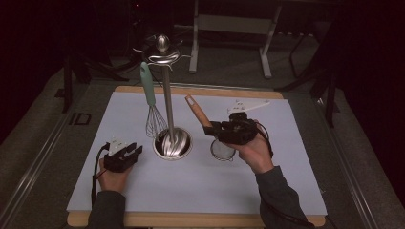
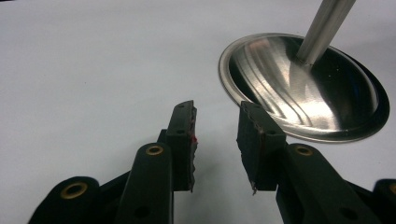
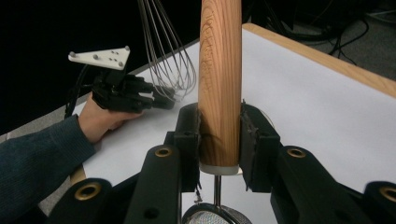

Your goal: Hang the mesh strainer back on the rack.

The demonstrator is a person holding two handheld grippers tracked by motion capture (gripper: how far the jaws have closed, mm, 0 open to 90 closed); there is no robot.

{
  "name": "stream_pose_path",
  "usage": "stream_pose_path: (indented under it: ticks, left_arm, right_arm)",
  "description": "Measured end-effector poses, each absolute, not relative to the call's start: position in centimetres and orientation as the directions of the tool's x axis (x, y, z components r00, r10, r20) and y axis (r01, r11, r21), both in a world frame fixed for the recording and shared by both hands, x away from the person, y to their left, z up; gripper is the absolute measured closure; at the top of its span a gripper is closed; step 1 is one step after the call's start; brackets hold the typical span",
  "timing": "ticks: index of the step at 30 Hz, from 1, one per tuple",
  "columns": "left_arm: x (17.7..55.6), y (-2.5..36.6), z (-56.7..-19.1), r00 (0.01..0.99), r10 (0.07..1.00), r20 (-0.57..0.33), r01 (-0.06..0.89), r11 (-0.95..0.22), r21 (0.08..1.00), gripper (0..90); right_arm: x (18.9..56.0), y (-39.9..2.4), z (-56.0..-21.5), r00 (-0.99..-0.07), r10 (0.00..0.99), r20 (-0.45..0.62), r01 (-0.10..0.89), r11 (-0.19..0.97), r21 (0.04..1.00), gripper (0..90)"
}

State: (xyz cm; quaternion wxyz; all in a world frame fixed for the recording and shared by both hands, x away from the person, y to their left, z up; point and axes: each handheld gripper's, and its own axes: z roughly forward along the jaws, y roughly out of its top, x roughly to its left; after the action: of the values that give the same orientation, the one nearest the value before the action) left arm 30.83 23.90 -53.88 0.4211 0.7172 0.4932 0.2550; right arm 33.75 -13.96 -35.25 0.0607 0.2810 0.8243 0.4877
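- Right gripper [image 3: 219, 135] fingers [image 3: 189, 135] clamp the wooden strainer handle [image 3: 219, 70], mesh [image 1: 222, 150] hanging just over the table [image 1: 286, 181].
- Left gripper [image 2: 215, 140] rests open, empty, beside the rack base [image 2: 308, 88].
- Risk: the handle pivots in the pads, missing a rack hook [image 1: 162, 56].

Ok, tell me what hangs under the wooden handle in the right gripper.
Below the wooden handle, held by the right gripper, a thin metal stem leads to a round mesh strainer. Its bowl is mostly cut off in the right gripper view.

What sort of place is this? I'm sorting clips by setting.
Probably a lab or studio bench, not a kitchen: a white mat on a wooden table, metal frames behind in the dark, and a utensil stand.
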Motion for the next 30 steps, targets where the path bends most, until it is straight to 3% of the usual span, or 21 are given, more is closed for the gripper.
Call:
stream_pose_path:
  ticks: [30]
  left_arm:
    - [30.8, 23.9, -53.9, 0.382, 0.923, -0.045, 0.493, -0.162, 0.855, 67.0]
  right_arm:
    - [32.4, -13.2, -30.3, -0.867, 0.483, 0.119, 0.274, 0.263, 0.925, 71.3]
